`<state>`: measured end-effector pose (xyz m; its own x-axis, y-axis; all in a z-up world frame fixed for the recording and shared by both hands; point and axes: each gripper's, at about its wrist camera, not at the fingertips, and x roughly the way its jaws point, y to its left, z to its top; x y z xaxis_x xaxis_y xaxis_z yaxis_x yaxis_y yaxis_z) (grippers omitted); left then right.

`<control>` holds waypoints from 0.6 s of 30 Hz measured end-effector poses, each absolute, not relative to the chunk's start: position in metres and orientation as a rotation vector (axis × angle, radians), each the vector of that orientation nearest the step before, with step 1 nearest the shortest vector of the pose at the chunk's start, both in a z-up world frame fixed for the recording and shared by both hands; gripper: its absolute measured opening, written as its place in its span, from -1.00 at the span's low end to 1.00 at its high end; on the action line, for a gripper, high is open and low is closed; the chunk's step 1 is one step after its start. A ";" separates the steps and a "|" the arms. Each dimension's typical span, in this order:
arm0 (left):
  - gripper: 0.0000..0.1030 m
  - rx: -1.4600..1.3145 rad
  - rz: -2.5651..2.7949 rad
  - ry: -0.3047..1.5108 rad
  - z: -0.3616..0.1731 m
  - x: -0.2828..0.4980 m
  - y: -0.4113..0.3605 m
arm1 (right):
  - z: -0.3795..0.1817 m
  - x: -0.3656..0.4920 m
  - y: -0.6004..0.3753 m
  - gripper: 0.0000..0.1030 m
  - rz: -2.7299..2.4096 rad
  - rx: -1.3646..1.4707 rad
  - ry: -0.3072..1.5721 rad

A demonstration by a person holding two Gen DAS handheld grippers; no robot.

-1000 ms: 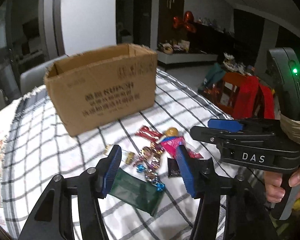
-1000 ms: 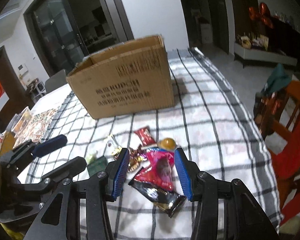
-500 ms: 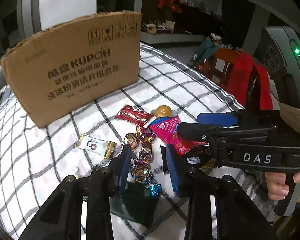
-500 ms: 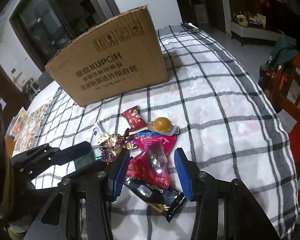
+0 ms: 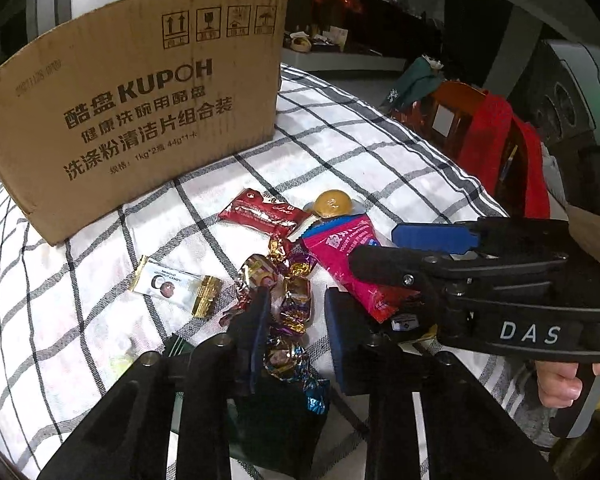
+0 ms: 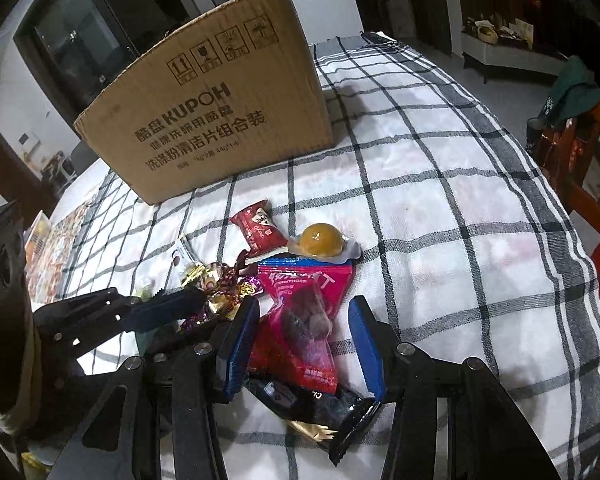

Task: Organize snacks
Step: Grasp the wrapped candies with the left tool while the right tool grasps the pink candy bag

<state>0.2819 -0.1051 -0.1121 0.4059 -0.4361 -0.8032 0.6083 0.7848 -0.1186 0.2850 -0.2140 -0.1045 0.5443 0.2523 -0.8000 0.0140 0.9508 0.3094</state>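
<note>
Snacks lie in a loose pile on the checked cloth in front of a brown cardboard box (image 5: 140, 100) (image 6: 220, 120). My left gripper (image 5: 294, 336) hangs low over a cluster of foil-wrapped candies (image 5: 290, 300). Its jaws are closing with candies between them, and a sliver of cloth still shows beside the right pad. My right gripper (image 6: 302, 344) is open and straddles a pink hawthorn packet (image 6: 304, 312) (image 5: 340, 252) that lies on a black packet (image 6: 320, 400). A red packet (image 5: 260, 214) and a yellow jelly cup (image 5: 332, 202) lie just beyond.
A white-and-gold candy (image 5: 168, 284) lies left of the pile, and a dark green packet (image 5: 276, 420) sits under the left gripper. The table rim curves down at the right, where a chair draped in red cloth (image 5: 496, 152) stands. A hand (image 5: 556, 384) grips the right tool.
Both grippers have dropped closer to the snack pile. The left jaws have narrowed around the foil candies. The right jaws keep the same width over the pink packet.
</note>
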 end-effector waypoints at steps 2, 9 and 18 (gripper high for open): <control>-0.52 0.196 -0.666 0.955 -0.114 0.284 -0.107 | -0.107 0.286 -0.214 -0.07 0.148 0.307 0.996; -0.67 0.173 -0.656 0.972 -0.117 0.288 -0.108 | -0.110 0.286 -0.212 -0.27 0.149 0.290 0.994; -0.67 0.154 -0.623 0.947 -0.104 0.281 -0.103 | -0.104 0.280 -0.212 -0.31 0.148 0.279 0.975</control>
